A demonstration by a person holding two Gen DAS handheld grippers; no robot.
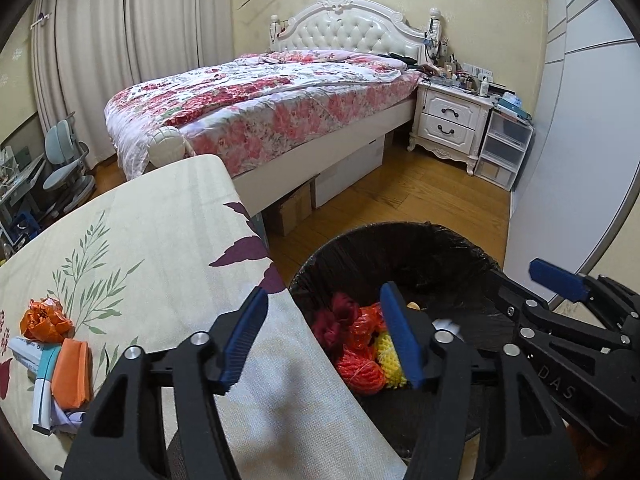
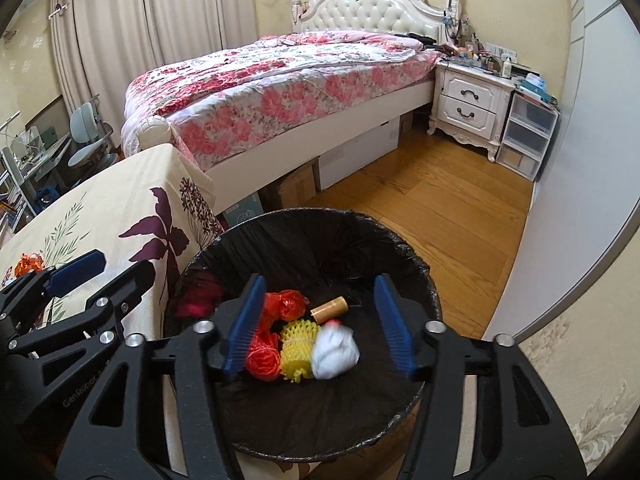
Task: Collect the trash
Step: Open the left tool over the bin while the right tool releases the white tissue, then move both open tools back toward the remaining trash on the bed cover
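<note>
Both sets of blue-padded fingers are standing apart with nothing between the pads: the right gripper (image 2: 316, 324) is hanging straight over the black-lined trash bin (image 2: 404, 248), and the left gripper (image 1: 324, 334) is straddling the bin's rim where it is meeting the table. Inside the bin, red netting (image 2: 262, 360), yellow foam netting (image 2: 296, 354), a white wad (image 2: 334, 350) and a tan roll (image 2: 329, 308) are lying together. Trash not yet collected is sitting on the floral tablecloth (image 1: 160, 240), well apart from the bin on the side away from the right gripper: a crumpled orange wrapper (image 1: 46, 320), a flat orange packet (image 1: 72, 372) standing roughly end-on toward the camera, and white paper scraps (image 1: 42, 396). Judging from this, the left gripper is nearer that pile and looks the better one to reach it.
</note>
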